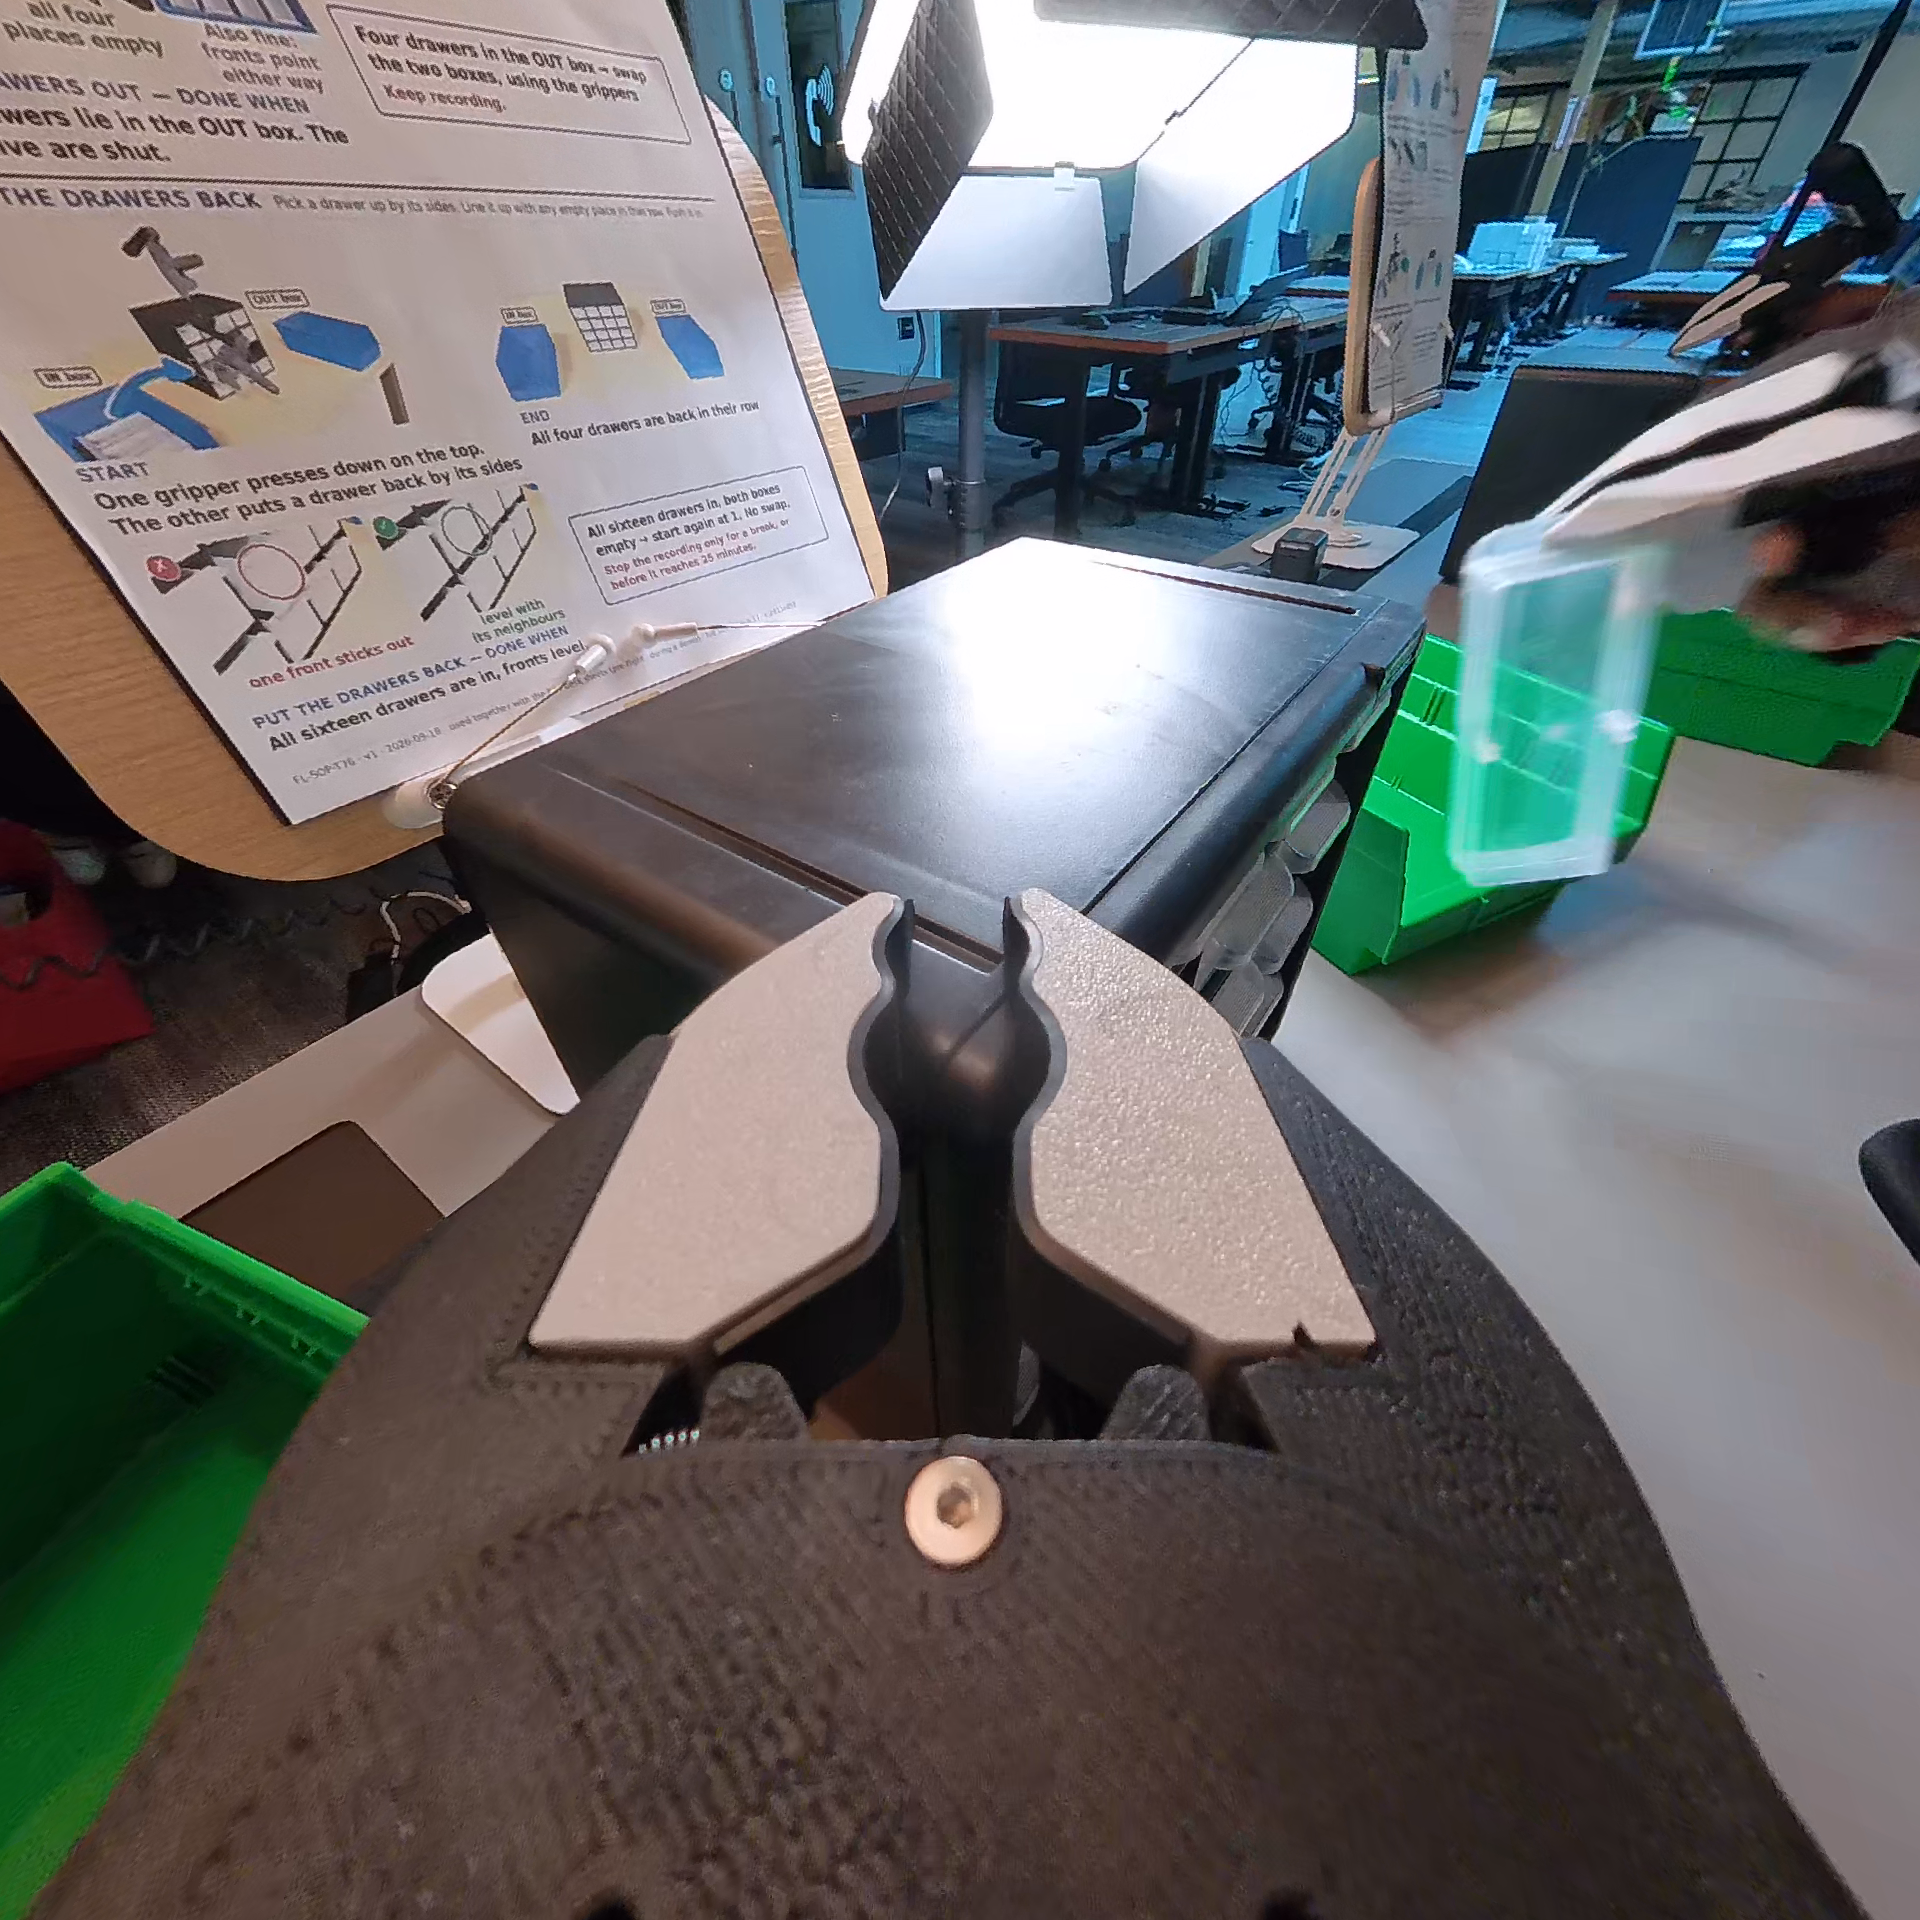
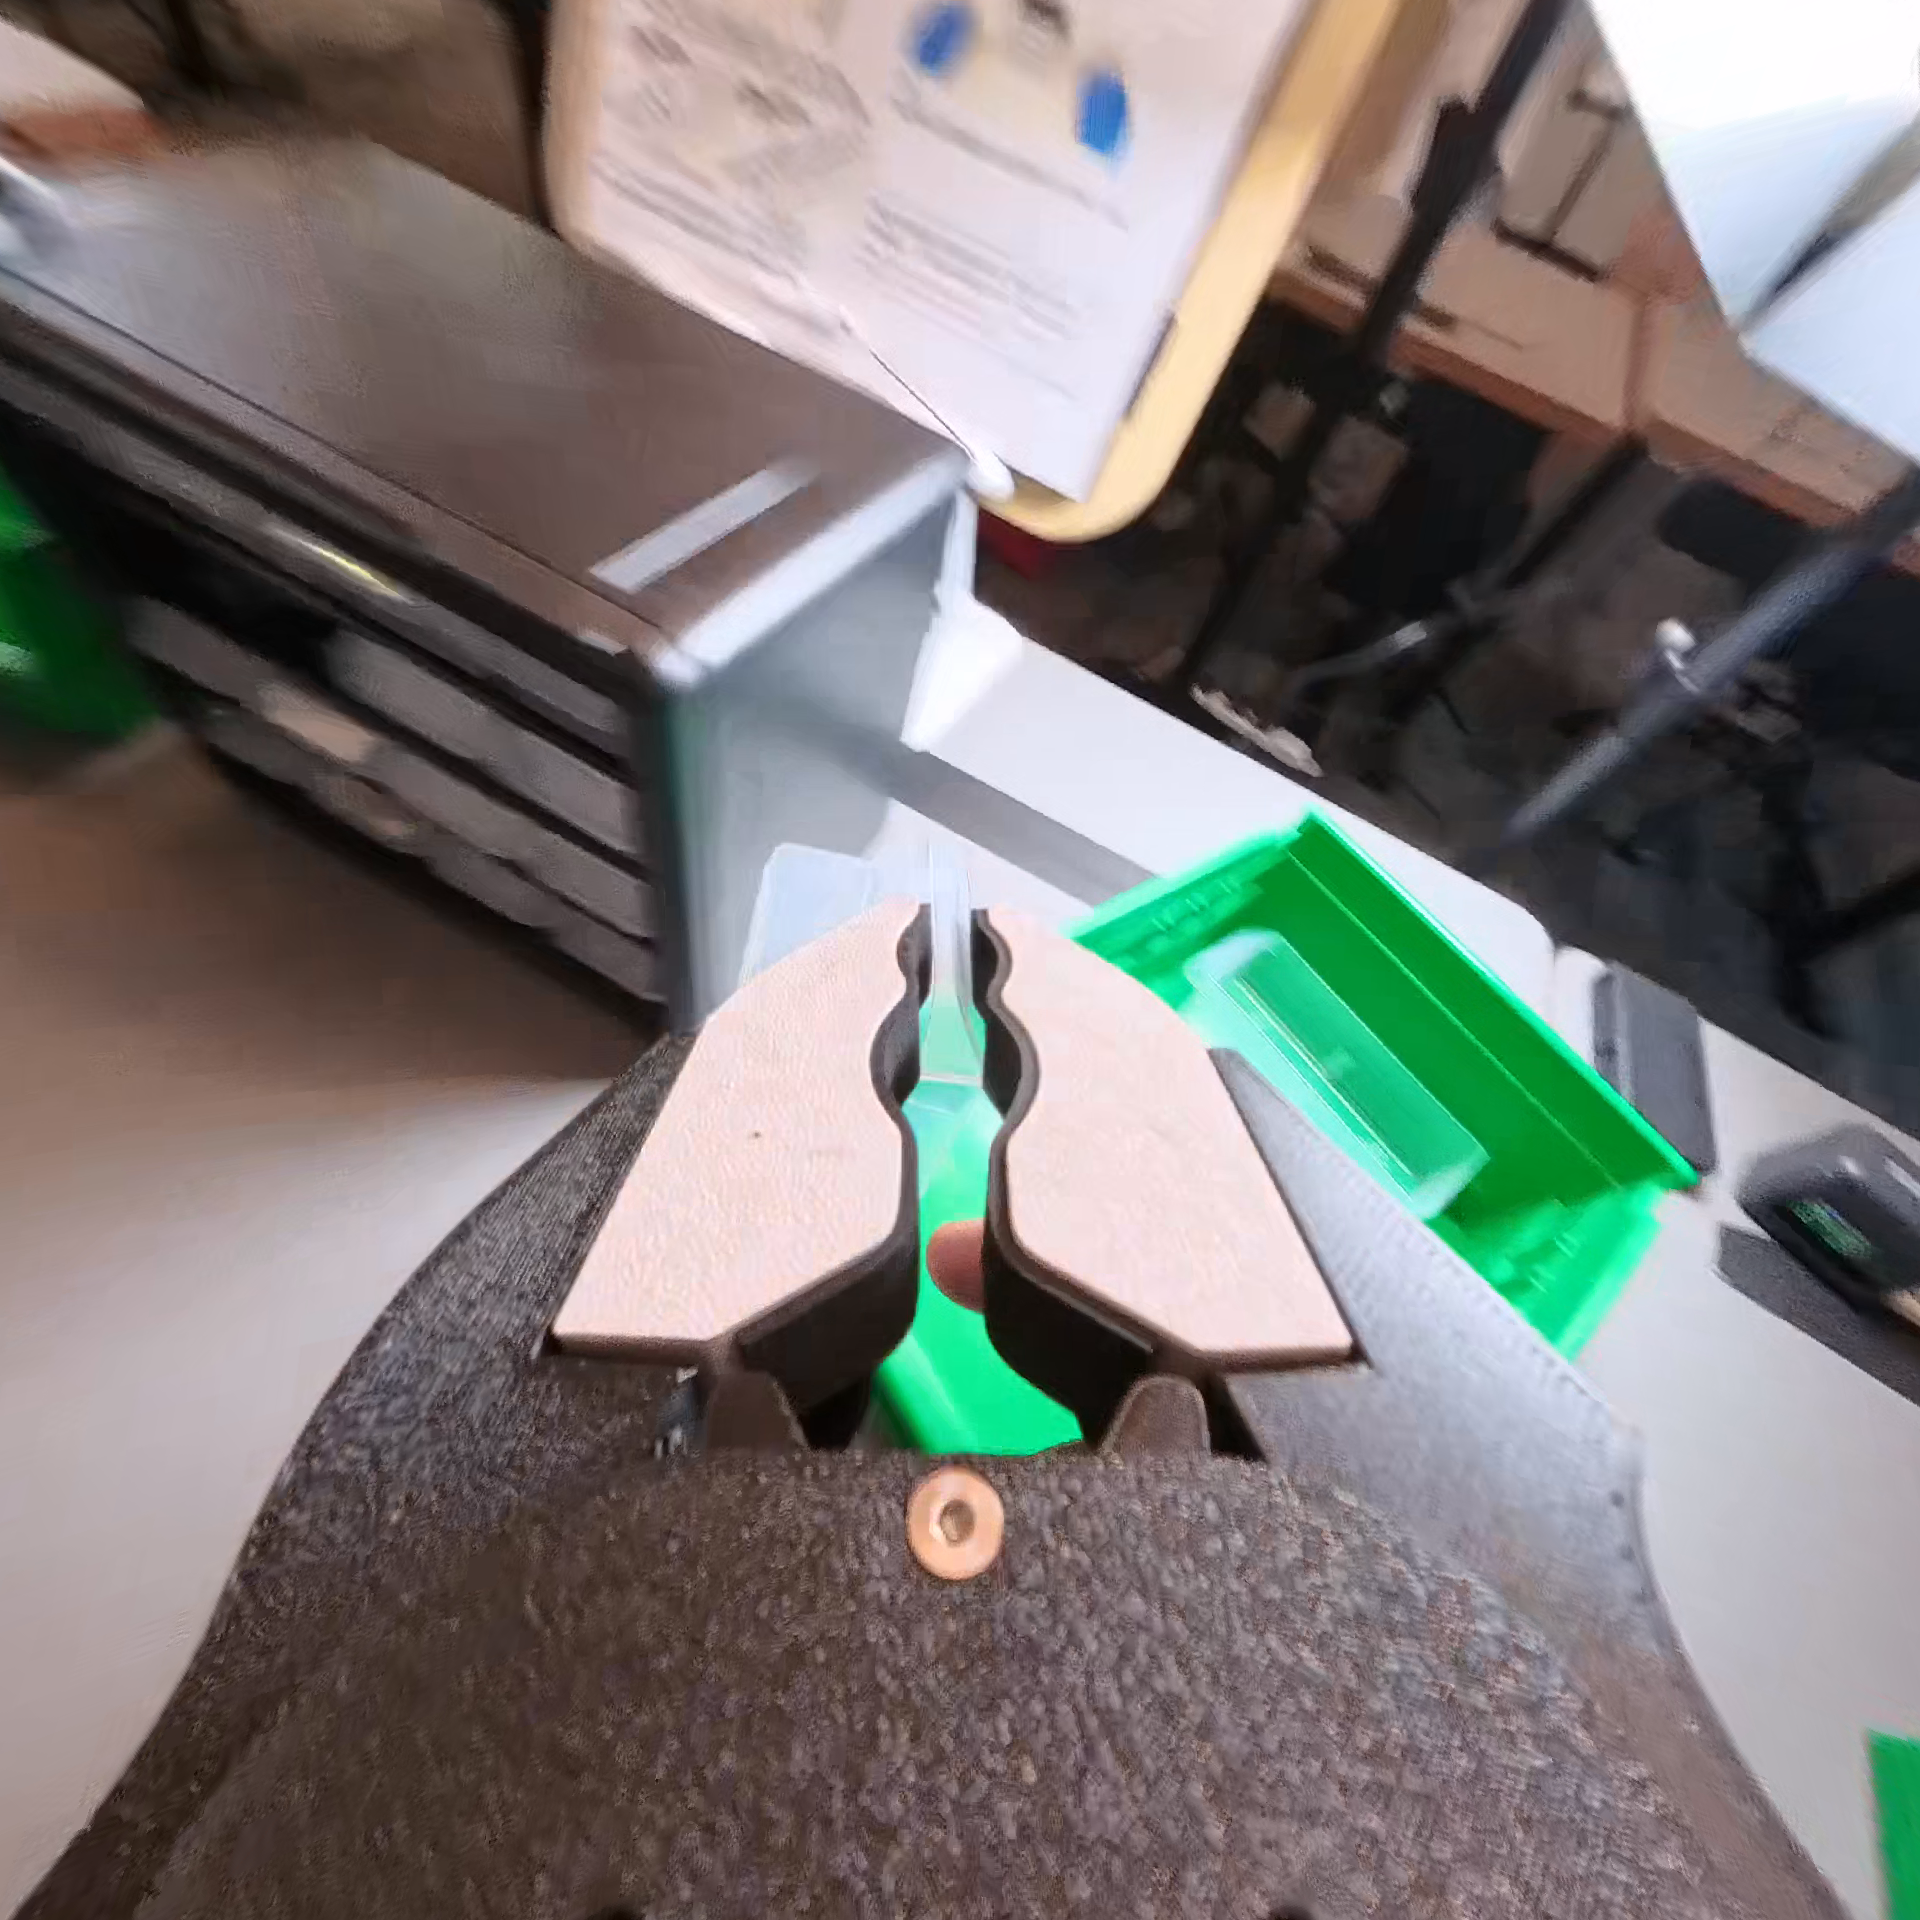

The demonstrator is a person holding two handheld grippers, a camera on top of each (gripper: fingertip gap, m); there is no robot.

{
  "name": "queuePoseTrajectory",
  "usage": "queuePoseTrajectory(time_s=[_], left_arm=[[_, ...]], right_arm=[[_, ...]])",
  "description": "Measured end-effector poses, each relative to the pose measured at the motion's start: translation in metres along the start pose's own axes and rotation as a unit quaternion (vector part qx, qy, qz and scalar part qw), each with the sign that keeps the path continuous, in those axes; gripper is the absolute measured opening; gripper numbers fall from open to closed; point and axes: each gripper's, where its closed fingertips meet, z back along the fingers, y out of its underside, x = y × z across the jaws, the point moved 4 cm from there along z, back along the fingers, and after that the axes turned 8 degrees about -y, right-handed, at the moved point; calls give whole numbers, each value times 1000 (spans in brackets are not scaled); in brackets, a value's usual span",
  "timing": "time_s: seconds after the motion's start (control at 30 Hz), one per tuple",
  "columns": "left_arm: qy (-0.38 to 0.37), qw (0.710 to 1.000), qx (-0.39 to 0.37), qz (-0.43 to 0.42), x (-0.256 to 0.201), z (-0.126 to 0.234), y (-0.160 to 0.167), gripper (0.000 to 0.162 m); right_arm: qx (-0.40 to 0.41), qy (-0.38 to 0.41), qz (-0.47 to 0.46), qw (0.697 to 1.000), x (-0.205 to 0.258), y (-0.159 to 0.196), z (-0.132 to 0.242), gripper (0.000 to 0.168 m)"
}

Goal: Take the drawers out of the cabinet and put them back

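- Your left hand-held gripper point(image 1: 956, 935) has its fingers pressed together with nothing between them; the tips sit at the near top edge of the black cabinet point(image 1: 935, 727) (contact itself cannot be confirmed from this angle).
- Your right hand-held gripper point(image 2: 948, 935) is pinching a thin wall of a clear plastic drawer point(image 1: 1548, 717); in the left wrist view the drawer hangs in the air from the right fingers point(image 1: 1704, 468), well clear of the counter point(image 1: 1558, 1143) and off to the right of the cabinet.
- The drawer is tilted, open side partly toward the left camera; it looks empty.
- Behind the held drawer stands a green bin point(image 1: 1434, 831), just beside the cabinet's drawer face.
- In the right wrist view a green bin point(image 2: 1455, 987) lies on the counter below the gripper with another clear drawer point(image 2: 1340, 1060) inside it (view is motion-blurred).
- Cabinet front point(image 2: 436, 727) shows rows of drawer fronts; which slots are vacant cannot be told.
- A second green bin point(image 1: 125, 1403) shows at lower left.
- An instruction sheet point(image 1: 416, 364) on a board stands behind the cabinet.
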Motion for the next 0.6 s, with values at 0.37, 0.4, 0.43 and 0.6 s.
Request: queuePoseTrajectory(time_s=[0.37,0.4,0.43,0.6], left_arm=[[6,1000,-4,4,1,0,0,17],[5,1000,-3,2,1,0,0,17],[3,1000,-3,-1,0,0,0,17],[0,1000,-3,-4,0,0,0,17]], right_arm=[[175,188,175,950,-102,51,-81,5],[190,200,207,939,-106,58,-88,5],[201,210,238,927,-108,66,-96,5],[160,209,297,918,-106,86,-125,7]])
